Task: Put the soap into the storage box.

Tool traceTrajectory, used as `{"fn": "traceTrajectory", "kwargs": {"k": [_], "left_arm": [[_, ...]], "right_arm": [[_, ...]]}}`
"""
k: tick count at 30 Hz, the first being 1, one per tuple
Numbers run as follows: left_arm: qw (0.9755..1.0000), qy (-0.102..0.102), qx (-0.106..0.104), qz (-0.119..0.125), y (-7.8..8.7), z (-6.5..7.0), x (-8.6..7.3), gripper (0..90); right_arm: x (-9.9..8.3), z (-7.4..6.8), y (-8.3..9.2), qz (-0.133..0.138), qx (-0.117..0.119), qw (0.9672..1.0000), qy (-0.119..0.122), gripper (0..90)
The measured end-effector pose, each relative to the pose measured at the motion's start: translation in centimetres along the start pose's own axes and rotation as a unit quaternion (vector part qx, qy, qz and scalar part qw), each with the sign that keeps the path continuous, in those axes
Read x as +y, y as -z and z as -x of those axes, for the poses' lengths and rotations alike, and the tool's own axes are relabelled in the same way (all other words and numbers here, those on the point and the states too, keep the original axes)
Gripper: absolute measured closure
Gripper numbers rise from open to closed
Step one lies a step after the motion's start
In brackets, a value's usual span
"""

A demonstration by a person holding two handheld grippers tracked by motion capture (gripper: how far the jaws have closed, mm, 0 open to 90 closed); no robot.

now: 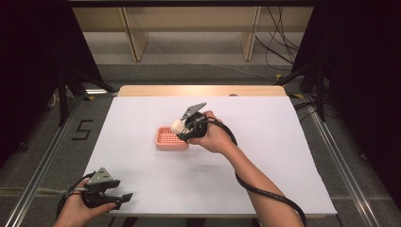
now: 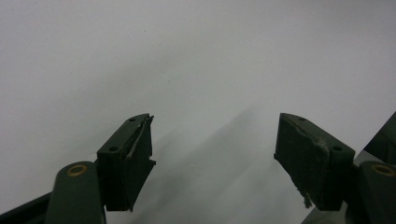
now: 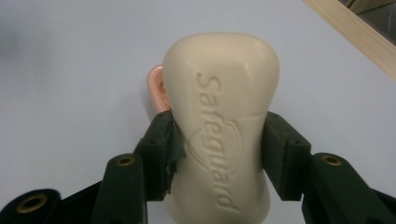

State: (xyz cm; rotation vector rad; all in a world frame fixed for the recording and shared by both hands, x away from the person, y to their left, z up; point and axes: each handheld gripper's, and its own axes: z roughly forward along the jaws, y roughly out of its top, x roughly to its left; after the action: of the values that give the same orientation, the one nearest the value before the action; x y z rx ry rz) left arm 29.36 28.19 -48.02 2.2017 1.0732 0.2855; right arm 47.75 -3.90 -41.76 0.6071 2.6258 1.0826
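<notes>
A cream bar of soap (image 3: pixel 224 121) with raised lettering is clamped between the jaws of my right gripper (image 3: pixel 218 154). In the high view that right gripper (image 1: pixel 182 127) holds the soap (image 1: pixel 177 125) just above the right part of a pink slotted soap dish (image 1: pixel 168 139) near the middle of the white table. A corner of the pink dish (image 3: pixel 158 88) peeks out behind the soap in the right gripper view. My left gripper (image 1: pixel 120 198) rests at the table's near left edge, jaws wide apart with nothing between them; the left gripper view has its fingertips (image 2: pixel 135 149) over bare white surface.
The white table cover (image 1: pixel 265 142) ends in a wooden strip (image 1: pixel 203 91) at the far edge. Shelving legs and cables lie on the floor beyond. A black cable (image 1: pixel 265 191) trails from the right gripper along the forearm.
</notes>
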Motion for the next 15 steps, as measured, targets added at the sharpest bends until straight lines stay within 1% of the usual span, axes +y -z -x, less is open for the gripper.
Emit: {"fn": "traceTrajectory", "kwargs": {"k": [2, 3, 4, 8, 9, 10, 11, 14, 15], "left_arm": [[1.0, 0.0, 0.0, 0.0, -0.01, 0.0, 0.0, 27.3], [1.0, 0.0, 0.0, 0.0, 0.0, 0.0, 0.0, 27.3], [1.0, 0.0, 0.0, 0.0, -0.01, 0.0, 0.0, 27.3], [1.0, 0.001, -0.003, 0.002, 0.01, 0.03, 0.0, 27.3], [1.0, 0.001, -0.002, 0.001, 0.0, 0.02, 0.0, 27.3], [1.0, 0.001, -0.003, 0.002, 0.0, 0.03, 0.0, 27.3], [1.0, 0.0, -0.003, 0.001, 0.01, 0.03, 0.0, 27.3], [1.0, -0.002, -0.001, 0.0, 0.01, -0.02, 0.0, 27.3], [1.0, 0.001, -0.001, 0.0, 0.0, 0.01, -0.01, 27.3]], "right_arm": [[0.06, 0.04, -0.03, -0.004, -0.002, 1.0, -0.002, 50.5], [0.07, 0.05, -0.13, 0.001, 0.0, 1.0, -0.001, 50.5], [0.12, 0.0, -0.11, -0.006, 0.001, 1.0, -0.007, 50.5], [0.19, 0.11, -0.33, -0.002, -0.003, 1.0, 0.0, 50.5], [0.22, 0.09, -0.29, -0.008, 0.0, 1.0, -0.002, 50.5], [0.26, 0.17, -0.36, -0.005, 0.001, 1.0, 0.004, 50.5], [0.28, 0.09, -0.37, -0.007, 0.0, 1.0, -0.003, 50.5], [0.37, 0.16, -0.48, -0.005, 0.002, 1.0, 0.0, 50.5], [0.38, 0.1, -0.48, -0.006, 0.001, 1.0, -0.004, 50.5]]}}
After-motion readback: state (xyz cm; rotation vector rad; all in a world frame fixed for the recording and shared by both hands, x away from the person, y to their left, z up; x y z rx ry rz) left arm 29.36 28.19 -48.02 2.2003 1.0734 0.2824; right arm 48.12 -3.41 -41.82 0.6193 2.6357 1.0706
